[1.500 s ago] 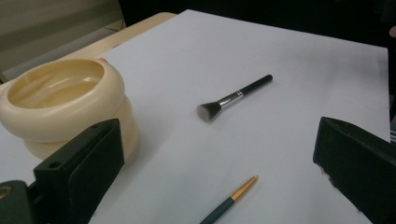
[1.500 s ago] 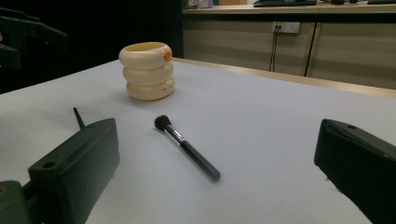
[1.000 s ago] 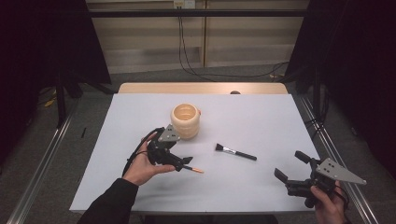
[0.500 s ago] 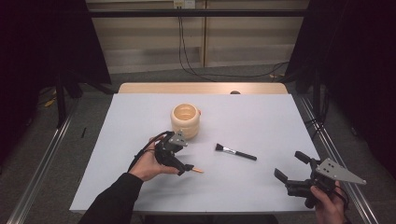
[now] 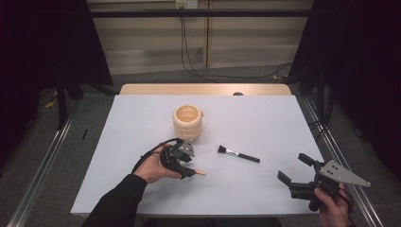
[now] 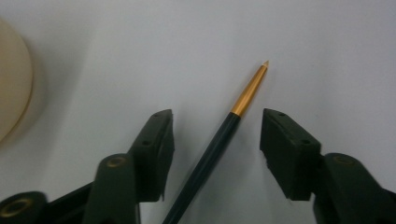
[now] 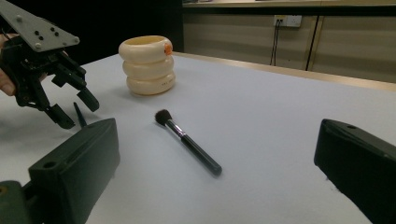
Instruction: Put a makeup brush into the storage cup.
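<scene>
Left gripper view shows a thin dark stick [image 6: 210, 156] with a gold tip lying on the white table [image 6: 327, 51], right between the 2 black jaws. The jaws stand wide apart and do not touch the stick, so the left gripper [image 6: 215, 154] holds nothing. In the high view the stick's gold tip [image 5: 199, 173] pokes out toward 3 o'clock from the left gripper [image 5: 182, 165], near the front of the table.

Compared with 1 second ago, the left hand [image 5: 153, 165] has moved a little toward 12 o'clock, closer to the cream ringed cup [image 5: 187, 121]. The stick lies in about the same place. My guess is that the hand is lining up to pinch the stick, and the squeeze is not done yet.

At 3 o'clock from the stick lies a small black brush [image 5: 238, 153], untouched. Far off at 4 o'clock, the right gripper [image 5: 295, 182] waits with its jaws wide apart and nothing in it. It has not moved.
</scene>
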`<state>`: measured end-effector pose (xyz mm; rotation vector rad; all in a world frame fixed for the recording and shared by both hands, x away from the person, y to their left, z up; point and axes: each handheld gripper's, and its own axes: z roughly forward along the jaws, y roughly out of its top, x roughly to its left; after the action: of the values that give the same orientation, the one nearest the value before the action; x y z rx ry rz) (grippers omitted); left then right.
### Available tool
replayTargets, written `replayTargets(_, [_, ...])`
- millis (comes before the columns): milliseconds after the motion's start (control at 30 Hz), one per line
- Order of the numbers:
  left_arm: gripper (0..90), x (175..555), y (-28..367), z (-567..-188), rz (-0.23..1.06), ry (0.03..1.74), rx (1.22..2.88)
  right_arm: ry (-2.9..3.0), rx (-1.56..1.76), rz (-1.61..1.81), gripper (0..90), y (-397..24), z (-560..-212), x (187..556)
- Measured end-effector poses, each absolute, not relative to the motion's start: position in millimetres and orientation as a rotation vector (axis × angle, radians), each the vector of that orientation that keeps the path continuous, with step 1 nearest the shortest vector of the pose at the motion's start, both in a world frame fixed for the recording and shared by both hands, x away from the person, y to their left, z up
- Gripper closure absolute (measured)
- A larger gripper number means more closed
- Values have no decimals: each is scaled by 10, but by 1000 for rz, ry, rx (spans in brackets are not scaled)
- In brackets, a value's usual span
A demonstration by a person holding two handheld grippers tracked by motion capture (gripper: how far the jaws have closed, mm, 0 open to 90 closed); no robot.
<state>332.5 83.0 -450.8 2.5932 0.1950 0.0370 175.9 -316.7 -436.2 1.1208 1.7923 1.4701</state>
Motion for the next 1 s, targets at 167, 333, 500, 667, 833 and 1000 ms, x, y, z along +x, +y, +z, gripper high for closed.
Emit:
replayTargets(167, [565, 3337, 744, -4499, -11, 174, 2612, 1794, 1121, 1471, 0, -3169, -4363, 1758])
replayTargets(333, [616, 3332, 723, -4526, -36, 185, 2619, 1798, 1112, 1472, 0, -3174, -4362, 1755])
replayTargets(500, [654, 3357, 684, -4548, -60, 168, 2655, 1800, 1116, 1473, 0, -3174, -4363, 1757])
replayTargets(667, [684, 3382, 662, -4529, -61, 118, 2698, 1797, 1123, 1476, 0, -3167, -4363, 1757])
replayTargets(833, [710, 3390, 605, -4513, -78, 106, 2736, 1801, 1112, 1473, 0, -3184, -4362, 1755])
replayTargets(1000, [770, 3414, 601, -4510, -108, 106, 2746, 1802, 1115, 1474, 0, -3173, -4364, 1755])
